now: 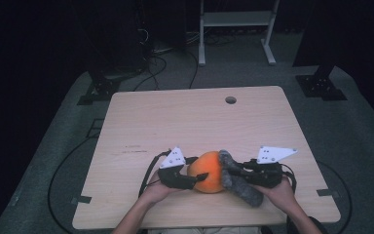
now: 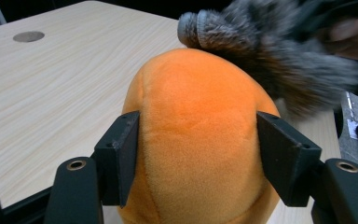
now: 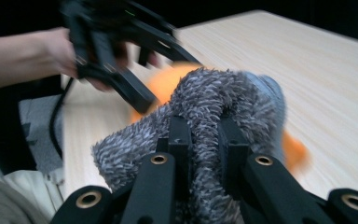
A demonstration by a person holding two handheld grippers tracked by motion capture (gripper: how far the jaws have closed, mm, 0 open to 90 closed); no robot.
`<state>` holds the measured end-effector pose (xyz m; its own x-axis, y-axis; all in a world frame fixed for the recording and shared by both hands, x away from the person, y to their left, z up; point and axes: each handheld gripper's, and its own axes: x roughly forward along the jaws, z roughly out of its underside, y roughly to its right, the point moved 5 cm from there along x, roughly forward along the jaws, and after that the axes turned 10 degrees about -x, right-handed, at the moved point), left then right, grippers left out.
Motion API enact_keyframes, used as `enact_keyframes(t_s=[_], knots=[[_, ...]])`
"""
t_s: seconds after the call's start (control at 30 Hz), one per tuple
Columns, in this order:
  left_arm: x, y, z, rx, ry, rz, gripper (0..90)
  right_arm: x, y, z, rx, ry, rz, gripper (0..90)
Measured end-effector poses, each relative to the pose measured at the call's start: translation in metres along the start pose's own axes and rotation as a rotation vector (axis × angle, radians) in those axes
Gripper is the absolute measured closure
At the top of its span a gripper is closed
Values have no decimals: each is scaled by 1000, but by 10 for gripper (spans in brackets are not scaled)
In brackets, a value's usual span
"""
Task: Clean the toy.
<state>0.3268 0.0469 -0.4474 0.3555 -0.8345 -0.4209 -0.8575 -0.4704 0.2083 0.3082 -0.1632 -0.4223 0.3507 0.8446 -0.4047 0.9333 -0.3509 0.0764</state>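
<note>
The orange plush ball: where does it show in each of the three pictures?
High view: the orange plush ball lies near the table's front edge, between both tongs.
Left gripper view: centre, large.
Right gripper view: behind the grey furry cloth, peeking out.
Shared landmark: the grey furry cloth touching it.

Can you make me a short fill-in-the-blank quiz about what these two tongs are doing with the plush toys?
1. The left tongs squeeze a plush toy coloured ____.
2. The right tongs are shut on a furry ____ fabric piece.
3. Both toys sit over a ____ table.

Missing words: orange; grey; wooden
</note>
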Motion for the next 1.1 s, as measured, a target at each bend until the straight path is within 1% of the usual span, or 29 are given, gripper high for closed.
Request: enact_keyframes(t_s=[0.07,0.1,0.17,0.2,0.3,0.33,0.37,0.4,0.47,0.53,0.57,0.6,0.63,0.67,0.7,0.73,0.8,0.83,0.87,0.9,0.93,1.0,1.07,1.1], knots=[[-1,2,-1,13,-9,-9,249,10,-4,-5,-43,-31,-10,783],[-2,1,-2,5,-13,-12,186,18,-4,-4,-55,-54,-10,783],[-5,-2,0,-26,-28,2,115,23,0,-1,-16,-36,-22,783],[-6,-4,2,-36,-42,1,97,25,2,1,-7,-30,-20,783],[-6,-10,12,-53,-103,-14,86,25,6,4,15,-17,-16,783],[-5,-12,14,-64,-108,-10,114,24,8,6,20,-16,-11,783],[-5,-12,14,-66,-90,-9,187,22,9,8,32,-14,-9,783],[-5,-12,13,-55,-80,-12,241,20,11,10,40,-15,-6,783],[-5,-10,10,-38,-68,-24,304,16,14,16,47,-27,8,783],[-5,-9,8,-36,-54,-29,337,7,19,26,49,-64,42,782],[-5,-9,8,-34,-48,-32,345,3,22,30,56,-78,54,782],[-5,-9,7,-34,-43,-31,354,-3,25,35,69,-93,77,782],[-6,-9,5,-31,-35,-31,357,-8,27,38,80,-93,89,782],[-5,-8,5,-30,-30,-33,359,-16,27,37,94,-68,94,783],[-4,-7,3,-28,-27,-30,360,-20,25,33,86,-46,98,783],[-3,-5,2,-24,-23,-32,362,-24,20,24,66,-15,94,783],[-1,-2,-1,-20,-12,-40,366,-25,9,4,14,29,74,783],[1,0,-3,-16,-8,-43,367,-22,4,-3,-9,37,65,783],[2,2,-4,-9,-7,-44,370,-17,-3,-15,-52,39,53,782],[2,6,-5,9,-5,-44,373,-12,-6,-20,-71,38,44,782],[2,8,-5,19,-6,-44,377,-2,-11,-29,-98,25,29,782],[2,11,-5,36,-9,-51,380,9,-12,-31,-125,-2,28,782],[0,9,-3,37,-21,-58,382,19,-8,-25,-122,-23,25,782],[0,7,-1,28,-23,-54,383,21,-6,-20,-109,-18,22,782]])
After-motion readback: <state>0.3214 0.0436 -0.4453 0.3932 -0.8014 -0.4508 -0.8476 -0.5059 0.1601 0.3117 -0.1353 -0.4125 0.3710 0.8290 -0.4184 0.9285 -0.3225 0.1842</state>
